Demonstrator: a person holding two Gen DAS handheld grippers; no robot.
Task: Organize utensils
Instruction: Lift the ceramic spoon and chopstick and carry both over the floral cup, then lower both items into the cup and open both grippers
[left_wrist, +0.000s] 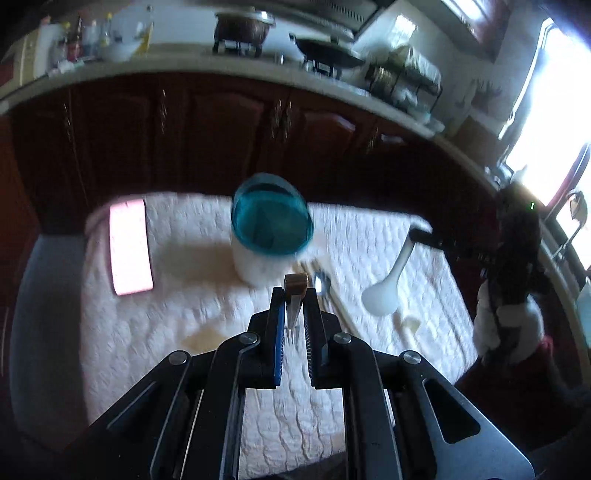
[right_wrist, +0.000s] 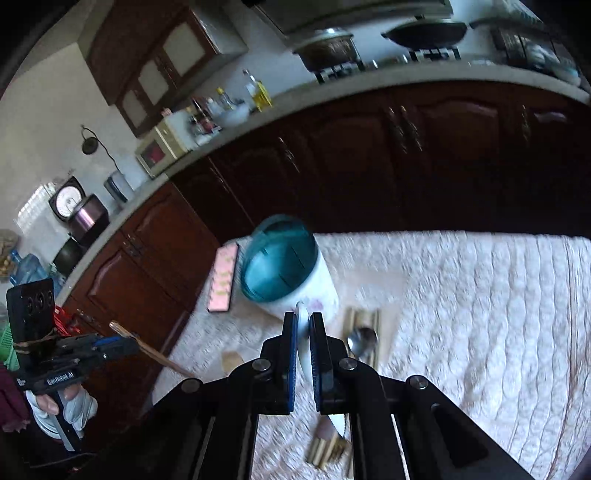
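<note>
On the white quilted cloth (left_wrist: 155, 332) lie the loose utensils, seen from above by both wrist cameras. From the left in the left wrist view: one pink card (left_wrist: 130, 246), flat near the cloth's left edge; one holder (left_wrist: 271, 229) — a white cup with a teal rim, upright near the middle; one metal spoon (left_wrist: 322, 283) just right of its base, lying on a bundle of pale sticks (left_wrist: 334, 299) too blurred to count.

One left gripper (left_wrist: 294, 295) hangs above the cloth in front of the holder, its fingers pinching one fork (left_wrist: 293, 314) — wooden handle end poking past the tips, tines pointing back toward the camera.

One right gripper (right_wrist: 303, 321) hangs likewise in the right wrist view, its fingers pressed on the handle of one white ladle (left_wrist: 384, 295); the left view shows its bowl hanging down over the cloth's right part, clear of it.

Under the right gripper, one serrated knife tip (right_wrist: 338, 424) shows beside the sticks, its handle hidden.

Two hands hold the grippers, each in a white glove (right_wrist: 79, 406).
</note>
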